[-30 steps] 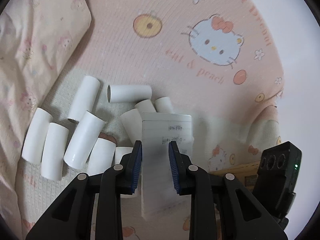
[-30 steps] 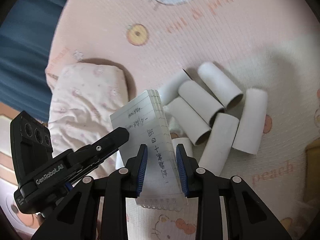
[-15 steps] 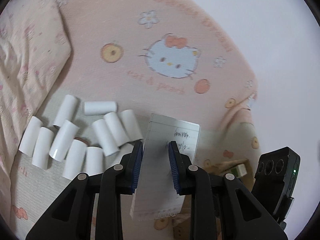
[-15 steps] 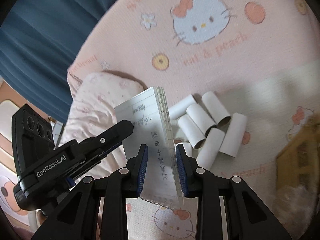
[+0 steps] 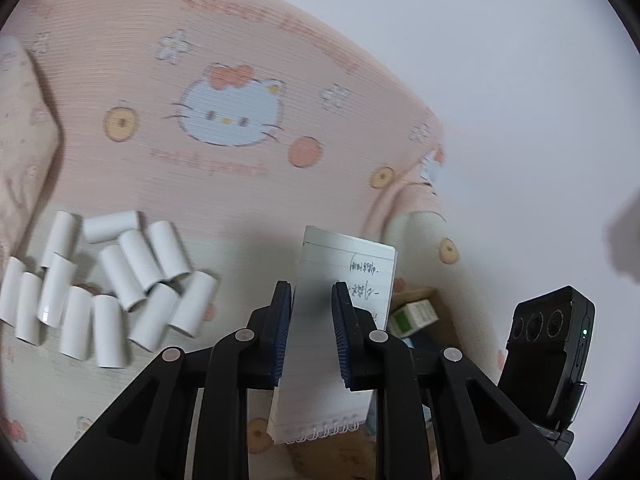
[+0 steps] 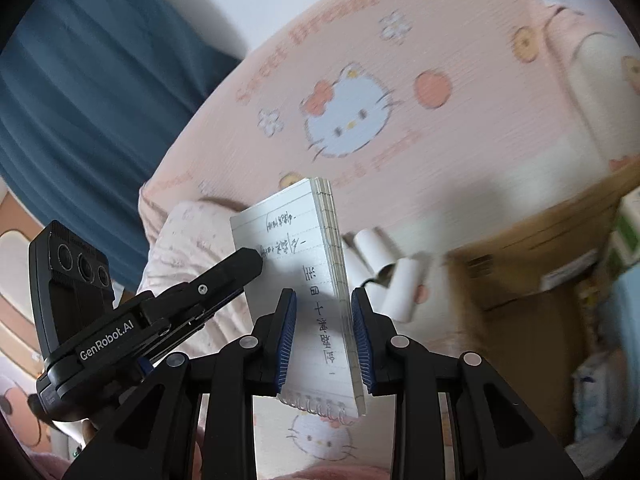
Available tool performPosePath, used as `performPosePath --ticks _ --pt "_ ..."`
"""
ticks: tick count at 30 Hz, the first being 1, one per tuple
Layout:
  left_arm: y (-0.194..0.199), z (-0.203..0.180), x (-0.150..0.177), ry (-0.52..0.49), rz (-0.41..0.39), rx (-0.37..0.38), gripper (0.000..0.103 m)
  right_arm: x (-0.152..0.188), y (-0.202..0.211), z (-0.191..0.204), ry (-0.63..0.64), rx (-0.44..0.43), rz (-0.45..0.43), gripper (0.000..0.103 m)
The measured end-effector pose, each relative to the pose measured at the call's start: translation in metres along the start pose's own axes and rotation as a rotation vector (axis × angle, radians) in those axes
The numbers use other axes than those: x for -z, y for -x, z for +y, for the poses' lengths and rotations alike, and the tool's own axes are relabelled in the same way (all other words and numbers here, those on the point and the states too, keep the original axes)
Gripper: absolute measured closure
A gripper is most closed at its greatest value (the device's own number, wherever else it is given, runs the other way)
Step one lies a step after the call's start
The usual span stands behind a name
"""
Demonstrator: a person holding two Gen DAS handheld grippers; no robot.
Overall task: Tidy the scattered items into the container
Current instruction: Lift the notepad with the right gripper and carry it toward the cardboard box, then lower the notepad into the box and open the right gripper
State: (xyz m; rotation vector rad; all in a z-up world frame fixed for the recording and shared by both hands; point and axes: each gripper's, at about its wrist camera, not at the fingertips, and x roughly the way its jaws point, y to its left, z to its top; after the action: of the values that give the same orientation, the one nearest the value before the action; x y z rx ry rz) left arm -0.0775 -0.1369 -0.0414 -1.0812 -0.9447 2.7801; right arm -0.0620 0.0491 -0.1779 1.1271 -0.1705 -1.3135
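I am holding a small spiral notebook (image 5: 344, 344) up off the bed with both tools at once: my left tool (image 5: 309, 332) is pinching it across its flat faces, and my right tool (image 6: 324, 336) is pinching the same notebook (image 6: 320, 292), with its blue ribbed pads pressing on either side of the pad's thickness. The notebook is standing roughly on end, tilting a little, with its wire binding hanging at the bottom and its free edge pointing away from me. Its pages are white and lined, carrying a few rows of dark handwriting, and from my right wrist view I am seeing the stacked page edges side-on. Below it, the pink cartoon-cat bed sheet (image 5: 240, 184) is lying blurred. A cluster of white cardboard tubes (image 5: 120, 284) is lying scattered on the sheet, well off to the left of the notebook. A brown cardboard box (image 6: 532, 264) is sitting to the right of the notebook, with a green-and-white packet (image 5: 414, 314) showing in it from my left wrist view. A blue curtain (image 6: 92, 92) is hanging beyond the bed.
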Motion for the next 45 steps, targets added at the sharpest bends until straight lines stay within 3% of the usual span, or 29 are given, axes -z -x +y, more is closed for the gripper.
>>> performPosePath --ticks 7,10,15,16,22,29,39,45 --pt "-0.030 -0.051 0.020 -0.042 0.045 0.045 0.080 -0.002 0.049 -0.034 -0.016 0.073 -0.061 0.078" --pt "-0.050 -0.072 0.027 -0.026 0.096 0.079 0.080 0.000 0.070 -0.057 -0.044 0.103 -0.076 0.078" --pt "-0.086 -0.119 0.044 -0.104 0.181 0.092 0.080 0.008 0.103 -0.101 -0.094 0.161 -0.089 0.078" --pt "-0.093 -0.126 0.047 -0.115 0.195 0.099 0.080 0.008 0.108 -0.109 -0.155 0.229 -0.167 0.078" --pt "-0.141 -0.162 0.072 -0.135 0.317 0.154 0.080 0.014 0.154 -0.160 -0.224 0.310 -0.181 0.078" --pt "-0.182 -0.181 0.089 -0.145 0.393 0.153 0.080 0.015 0.171 -0.199 -0.267 0.361 -0.146 0.078" --pt "-0.226 -0.163 0.108 -0.012 0.534 0.159 0.080 0.007 0.156 -0.230 -0.235 0.473 0.031 0.078" --pt "-0.229 -0.159 0.113 -0.025 0.551 0.142 0.080 0.002 0.146 -0.232 -0.187 0.508 0.107 0.077"
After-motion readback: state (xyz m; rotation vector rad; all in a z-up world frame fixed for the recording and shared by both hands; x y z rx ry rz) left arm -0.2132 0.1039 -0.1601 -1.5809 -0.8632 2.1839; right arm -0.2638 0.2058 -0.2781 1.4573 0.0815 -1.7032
